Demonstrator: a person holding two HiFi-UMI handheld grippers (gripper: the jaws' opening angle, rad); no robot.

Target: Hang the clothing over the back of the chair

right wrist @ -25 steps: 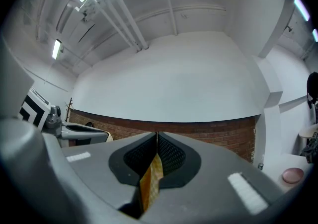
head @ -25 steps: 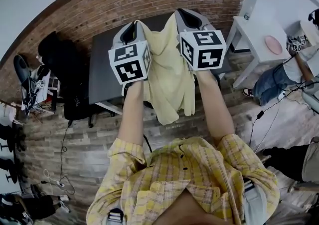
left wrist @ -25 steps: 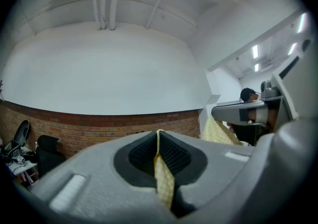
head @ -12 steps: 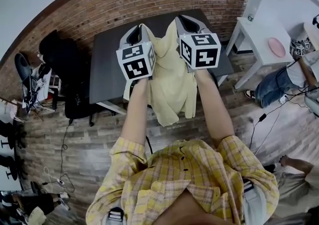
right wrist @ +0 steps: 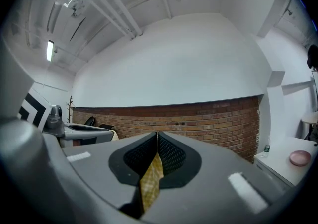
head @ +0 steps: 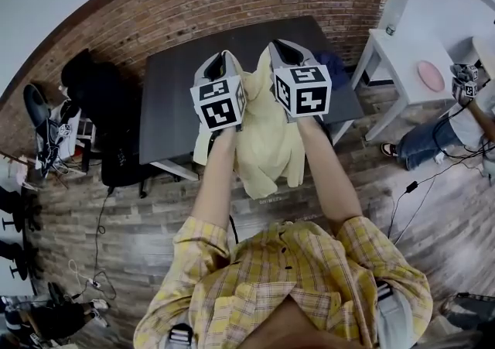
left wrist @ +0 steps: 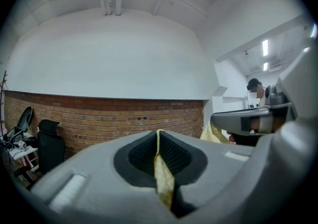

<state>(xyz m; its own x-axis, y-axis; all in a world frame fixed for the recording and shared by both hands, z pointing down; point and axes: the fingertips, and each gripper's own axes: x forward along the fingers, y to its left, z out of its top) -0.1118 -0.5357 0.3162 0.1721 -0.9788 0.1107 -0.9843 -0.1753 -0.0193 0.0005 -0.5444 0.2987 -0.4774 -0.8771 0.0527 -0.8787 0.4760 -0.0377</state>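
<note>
Both claws are pinched tight on the pale yellow cloth shirt (head: 267, 138). The left claw (left wrist: 158, 137) has a thin fold of it between closed jaws, and so does the right claw (right wrist: 156, 142). The shirt hangs between them over the near edge of the dark grey rectangular tabletop (head: 170, 100), with its hem loose below. It isn't on any chair yet. What we take for the black chair (head: 97, 107) sits at 9 o'clock from the claws, by the brick wall and well apart. To do this step well, we'd keep both pinches closed and the claws spread so the top edge stays taut. We'd then carry it high over the chair back and lower it until cloth falls on both sides, only then letting go. The risk is a bunched shirt sliding off. There's little by way of containers. A pink round dish (head: 428, 73) sits on the white side table (head: 387, 49) at 2 o'clock and looks empty, but it's too small to be sure.
</note>
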